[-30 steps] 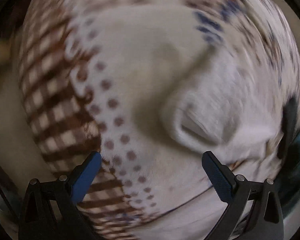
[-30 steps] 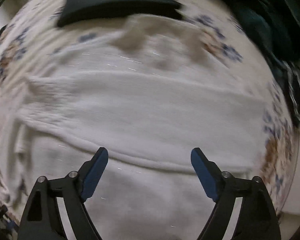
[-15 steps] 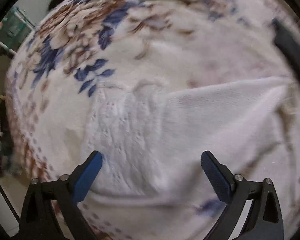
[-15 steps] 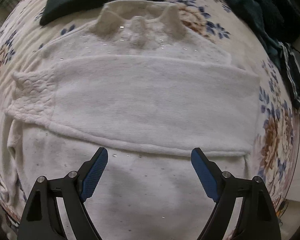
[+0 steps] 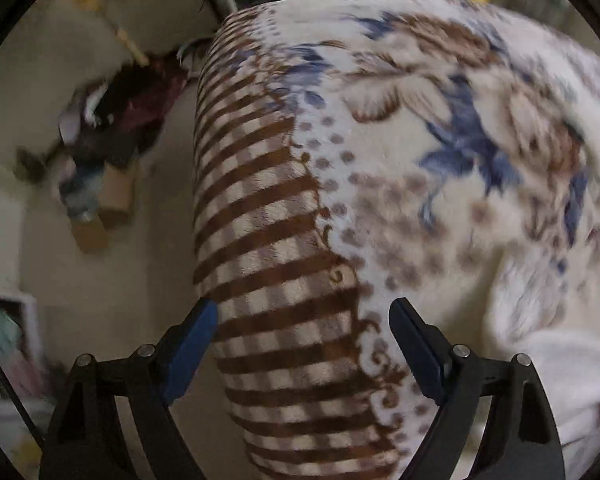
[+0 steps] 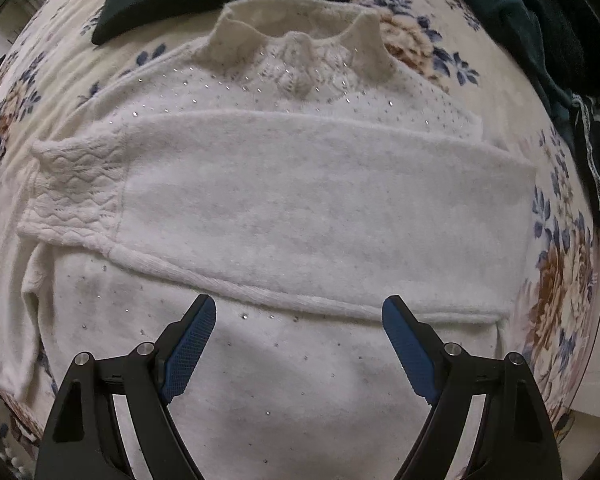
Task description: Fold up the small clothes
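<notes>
white sweater (image 6: 300, 208) | flat (sleeves folded across) | beneath right hand-held gripper (image 6: 298, 312)

The left tool (image 5: 302, 312) sits at the bottom centre of its frame, pointing steeply down, jaws spread wide with nothing gripped; they have just been closing a little. The right tool (image 6: 299, 310), also at the bottom centre, points straight down, jaws wide apart and empty.
</notes>
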`<control>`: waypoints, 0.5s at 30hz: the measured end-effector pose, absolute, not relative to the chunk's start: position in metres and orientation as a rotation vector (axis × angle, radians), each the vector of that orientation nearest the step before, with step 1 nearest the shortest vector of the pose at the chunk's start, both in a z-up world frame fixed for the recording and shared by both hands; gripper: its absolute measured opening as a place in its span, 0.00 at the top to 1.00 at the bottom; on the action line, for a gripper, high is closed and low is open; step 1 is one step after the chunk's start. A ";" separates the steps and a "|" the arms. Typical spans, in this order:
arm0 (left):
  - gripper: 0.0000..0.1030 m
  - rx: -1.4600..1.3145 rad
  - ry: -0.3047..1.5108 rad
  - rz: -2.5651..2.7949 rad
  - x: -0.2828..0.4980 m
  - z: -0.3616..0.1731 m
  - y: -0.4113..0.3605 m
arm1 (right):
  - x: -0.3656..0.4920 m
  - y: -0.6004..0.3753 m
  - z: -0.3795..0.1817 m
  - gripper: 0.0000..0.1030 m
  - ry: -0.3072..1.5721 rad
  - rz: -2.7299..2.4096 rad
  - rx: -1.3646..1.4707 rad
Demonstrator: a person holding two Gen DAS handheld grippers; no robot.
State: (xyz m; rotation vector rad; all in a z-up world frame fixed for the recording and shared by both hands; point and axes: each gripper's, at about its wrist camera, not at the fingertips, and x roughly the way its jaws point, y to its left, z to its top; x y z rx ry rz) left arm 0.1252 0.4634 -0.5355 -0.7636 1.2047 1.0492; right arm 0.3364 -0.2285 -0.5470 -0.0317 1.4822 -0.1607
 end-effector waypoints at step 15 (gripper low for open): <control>0.94 -0.533 1.418 0.507 0.277 -0.576 0.427 | 0.345 -0.207 -0.558 0.16 1.546 -0.107 -0.073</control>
